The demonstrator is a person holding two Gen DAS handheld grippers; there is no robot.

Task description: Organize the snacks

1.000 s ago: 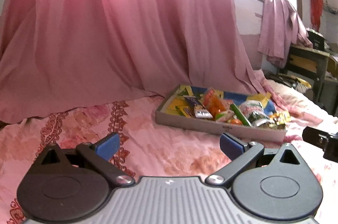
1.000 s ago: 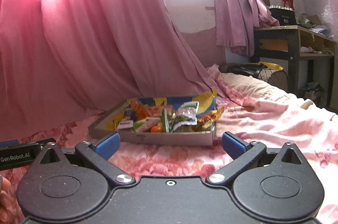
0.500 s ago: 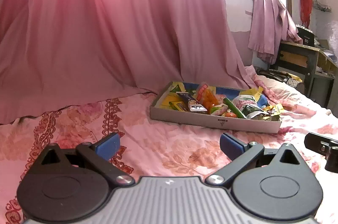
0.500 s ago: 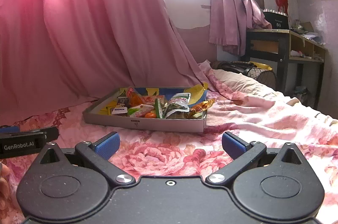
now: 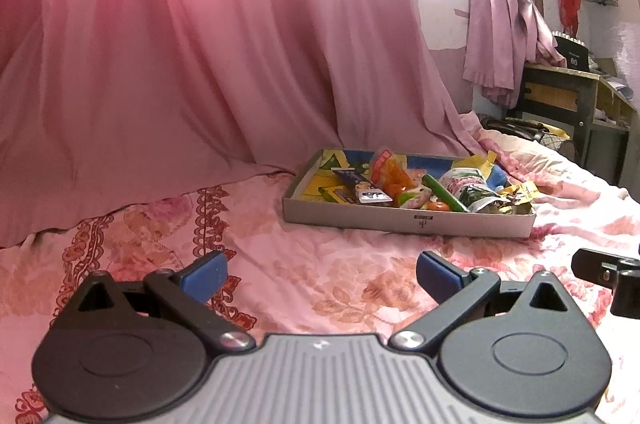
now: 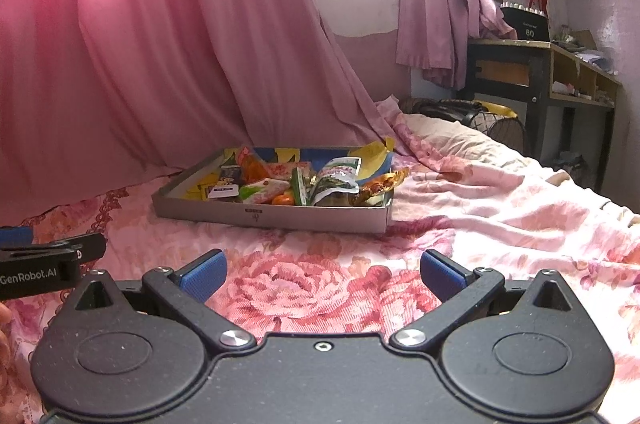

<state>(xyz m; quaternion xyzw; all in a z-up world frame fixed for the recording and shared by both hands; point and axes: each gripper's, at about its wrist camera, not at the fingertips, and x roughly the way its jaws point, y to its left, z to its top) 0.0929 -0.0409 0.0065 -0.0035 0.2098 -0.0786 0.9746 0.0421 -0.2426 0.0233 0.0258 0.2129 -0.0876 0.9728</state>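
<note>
Left wrist view is showing the floral bedspread [image 5: 320, 264] filling more of the frame as the cardboard tray [image 5: 408, 220] of snack packets [image 5: 400, 188] recedes; both grippers, left gripper [image 5: 322, 274] and right gripper [image 6: 323, 274], are backing away, jaws spread wide, gripping nothing

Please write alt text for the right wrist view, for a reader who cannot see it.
The open, empty right gripper points at a shallow cardboard tray of mixed snack packets lying on a pink floral bedsheet. A pink curtain hangs behind it.

snacks [image 5: 404, 186] in box [image 5: 400, 220] | box on bed [image 5: 320, 264] (curtain [image 5: 200, 64] behind) | desk [image 6: 540, 64] right
</note>
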